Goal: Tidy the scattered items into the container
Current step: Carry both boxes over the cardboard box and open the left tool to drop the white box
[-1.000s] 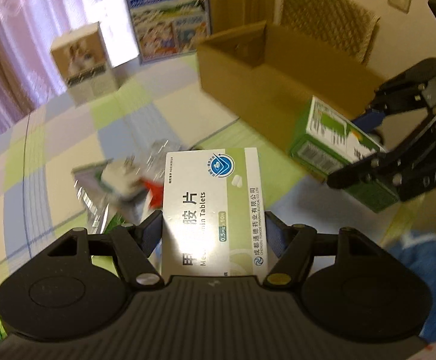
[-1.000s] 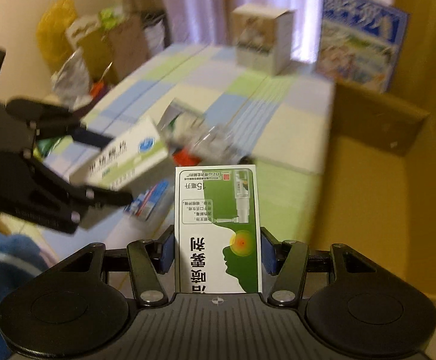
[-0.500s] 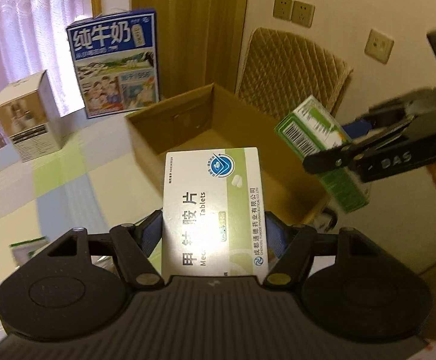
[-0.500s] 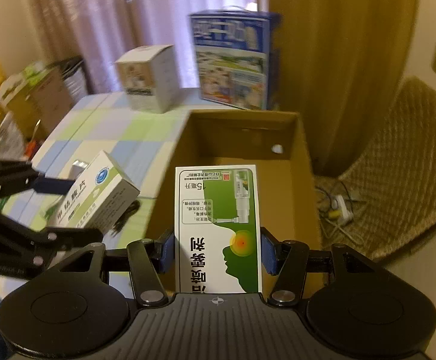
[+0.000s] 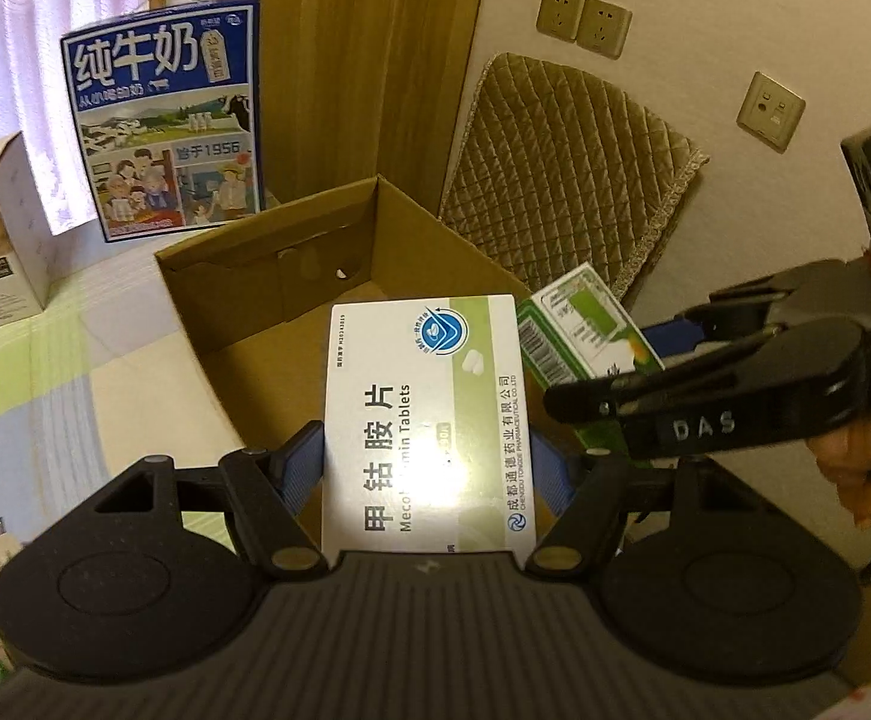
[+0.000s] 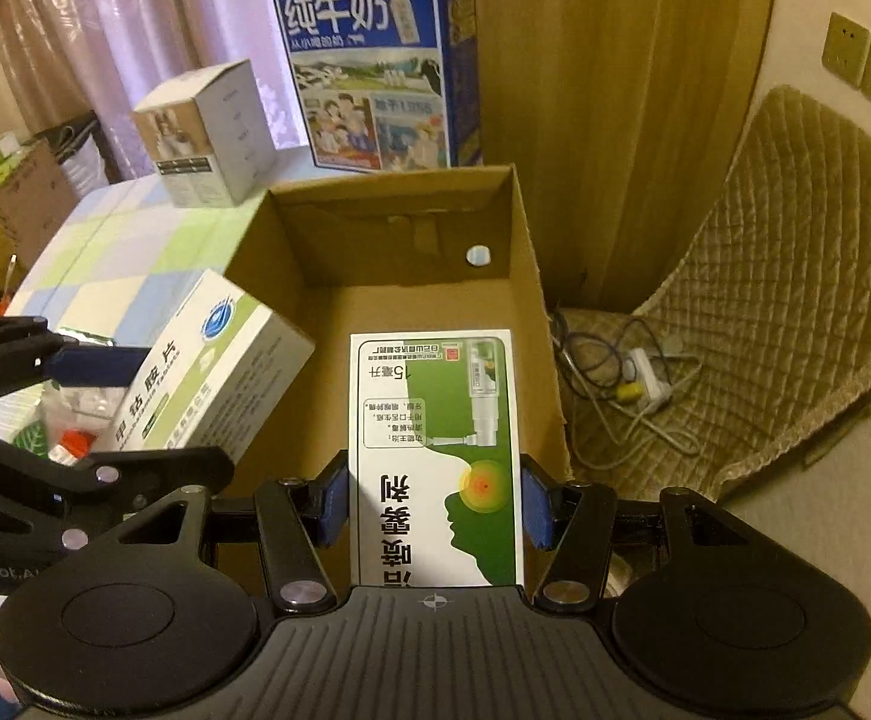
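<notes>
Left tool (image 5: pixel 429 468) pinches a white tablet box (image 5: pixel 426 420), right tool (image 6: pixel 434 507) a green spray box (image 6: pixel 435 456), both above the cardboard box (image 6: pixel 531 252), whose inside is bare.

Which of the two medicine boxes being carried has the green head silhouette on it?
The spray box in the right gripper, green and white with a head in profile. The tablet box in the left gripper is white with a blue round logo.

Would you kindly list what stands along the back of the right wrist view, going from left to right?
White carton → blue milk box → wooden door → wall sockets.
</notes>
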